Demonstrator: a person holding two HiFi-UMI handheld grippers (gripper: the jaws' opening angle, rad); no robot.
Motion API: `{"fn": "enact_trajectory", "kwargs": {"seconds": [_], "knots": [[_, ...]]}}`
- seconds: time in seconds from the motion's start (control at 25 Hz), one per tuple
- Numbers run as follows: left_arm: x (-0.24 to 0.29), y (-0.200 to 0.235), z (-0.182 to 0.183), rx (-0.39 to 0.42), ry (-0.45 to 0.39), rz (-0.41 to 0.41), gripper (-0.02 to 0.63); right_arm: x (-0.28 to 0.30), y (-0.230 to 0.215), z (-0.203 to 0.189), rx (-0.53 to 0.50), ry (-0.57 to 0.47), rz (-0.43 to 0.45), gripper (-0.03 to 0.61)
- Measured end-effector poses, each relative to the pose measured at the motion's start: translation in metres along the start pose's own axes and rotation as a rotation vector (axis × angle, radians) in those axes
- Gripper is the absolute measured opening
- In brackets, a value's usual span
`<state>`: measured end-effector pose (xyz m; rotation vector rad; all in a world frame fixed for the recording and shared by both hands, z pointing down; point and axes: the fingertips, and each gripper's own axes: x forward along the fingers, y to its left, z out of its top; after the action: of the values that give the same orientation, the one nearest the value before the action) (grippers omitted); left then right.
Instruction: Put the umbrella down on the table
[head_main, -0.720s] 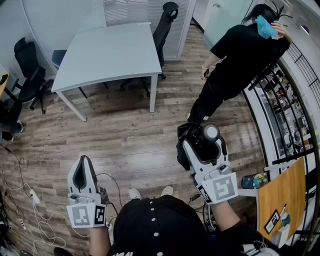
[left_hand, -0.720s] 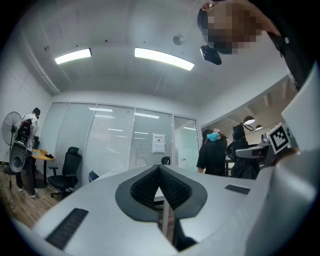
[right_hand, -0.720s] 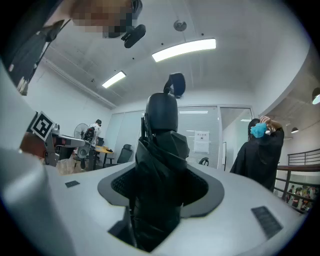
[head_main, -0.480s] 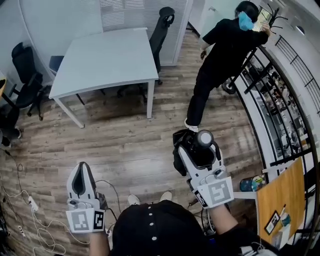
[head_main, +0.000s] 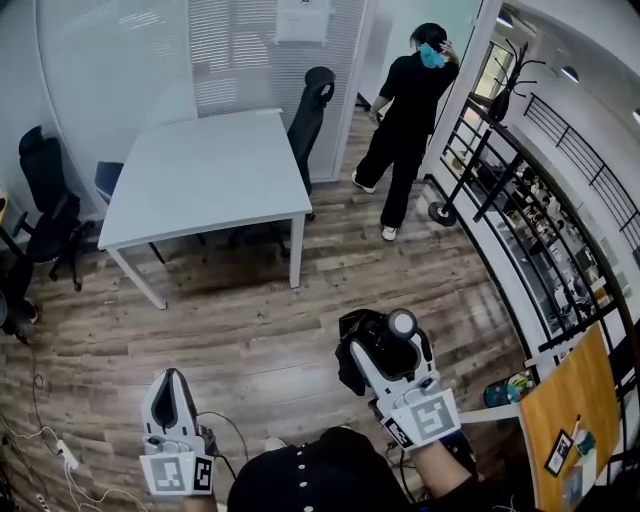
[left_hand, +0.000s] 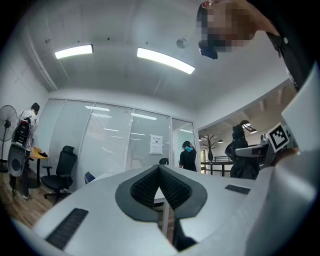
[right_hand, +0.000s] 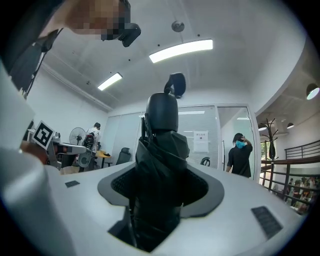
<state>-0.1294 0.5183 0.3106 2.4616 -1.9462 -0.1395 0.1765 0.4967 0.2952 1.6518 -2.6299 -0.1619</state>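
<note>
My right gripper (head_main: 375, 352) is shut on a folded black umbrella (head_main: 378, 345) and holds it upright over the wooden floor, its round handle end (head_main: 402, 323) on top. In the right gripper view the umbrella (right_hand: 161, 165) fills the gap between the jaws of the right gripper (right_hand: 160, 187). My left gripper (head_main: 170, 392) is low at the left with its jaws shut and nothing in them; in the left gripper view the left gripper (left_hand: 160, 182) shows its pads meeting. The white table (head_main: 205, 170) stands ahead across the floor, its top bare.
A person in black (head_main: 405, 100) stands beyond the table near a glass door. Black office chairs (head_main: 305, 110) stand behind and left of the table (head_main: 45, 200). A railing (head_main: 520, 210) and shelves run along the right. Cables (head_main: 60, 455) lie on the floor at the left.
The view has tipped up and the table has come fuller into view. The person in black has walked away toward the back. Both grippers keep their hold and sit lower in frame.
</note>
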Motion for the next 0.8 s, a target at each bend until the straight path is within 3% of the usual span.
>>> {"fn": "enact_trajectory", "kwargs": {"seconds": [0.36,0.8], "knots": [[0.009,0.018,-0.014,-0.001,0.019,-0.042,0.014,0.006,0.012,-0.012,0.045,0.008,-0.022,0.253],[0.055,0.025,-0.006,0.018,0.007,0.01,0.014,0.061,-0.02,-0.013,0.068,-0.017,0.014,0.253]]}}
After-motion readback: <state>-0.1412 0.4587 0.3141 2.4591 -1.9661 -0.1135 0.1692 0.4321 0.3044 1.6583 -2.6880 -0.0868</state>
